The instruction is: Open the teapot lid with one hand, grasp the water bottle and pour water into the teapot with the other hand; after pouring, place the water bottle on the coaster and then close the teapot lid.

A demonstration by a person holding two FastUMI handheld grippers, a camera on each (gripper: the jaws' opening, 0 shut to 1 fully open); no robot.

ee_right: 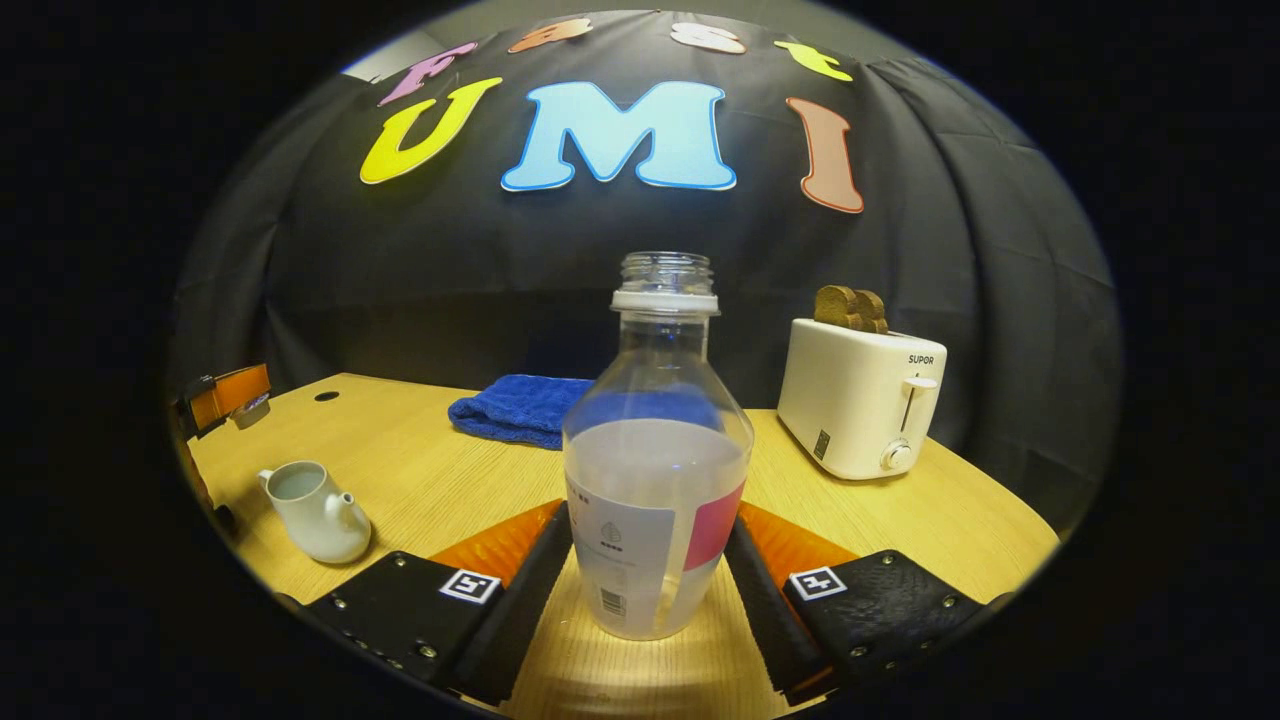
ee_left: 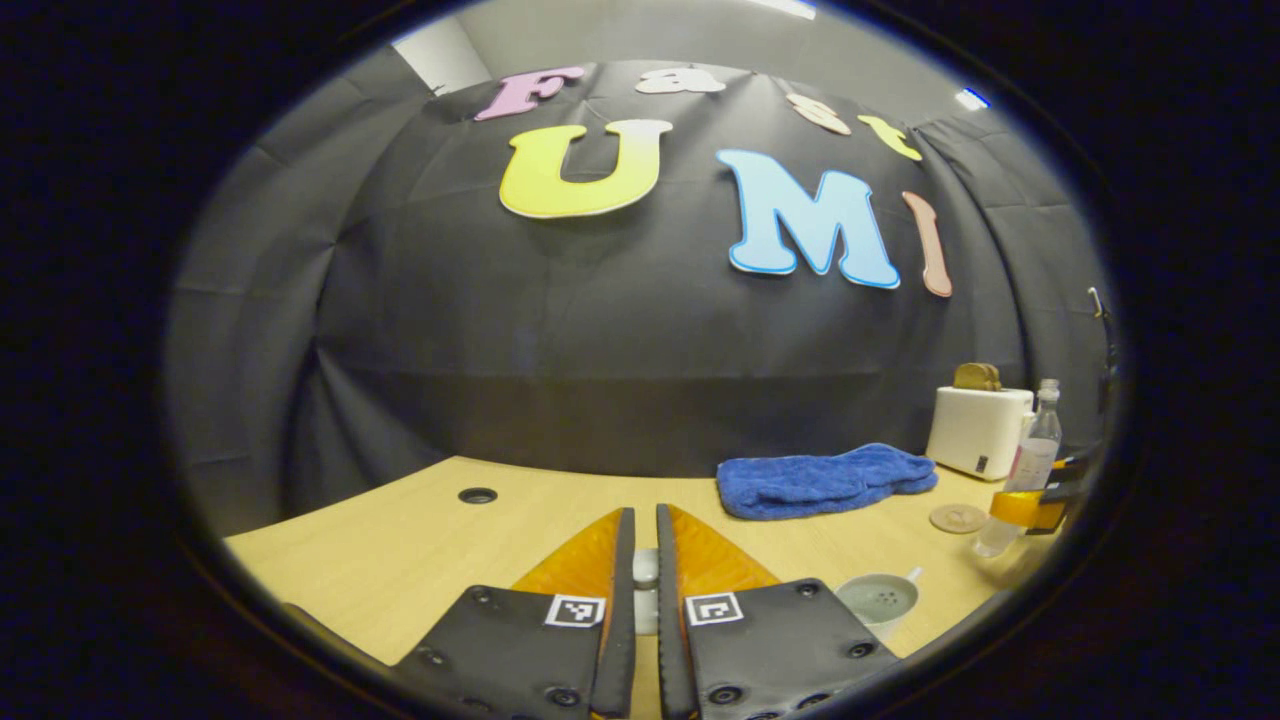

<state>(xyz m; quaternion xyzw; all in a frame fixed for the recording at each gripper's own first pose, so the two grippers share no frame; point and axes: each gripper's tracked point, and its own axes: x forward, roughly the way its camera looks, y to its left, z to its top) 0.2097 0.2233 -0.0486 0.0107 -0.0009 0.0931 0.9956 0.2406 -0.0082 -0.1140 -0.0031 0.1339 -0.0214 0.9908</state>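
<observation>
Here, water bottle (ee_right: pixel 655 470) uncapped, half full

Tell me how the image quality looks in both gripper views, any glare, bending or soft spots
Left gripper view: strong fisheye bending curves the table; the water bottle near the rim looks small and slightly soft. Right gripper view: the water bottle is sharp up close, with a bright patch of light on the wood beneath it; the toaster and teapot lean outward from distortion.
</observation>
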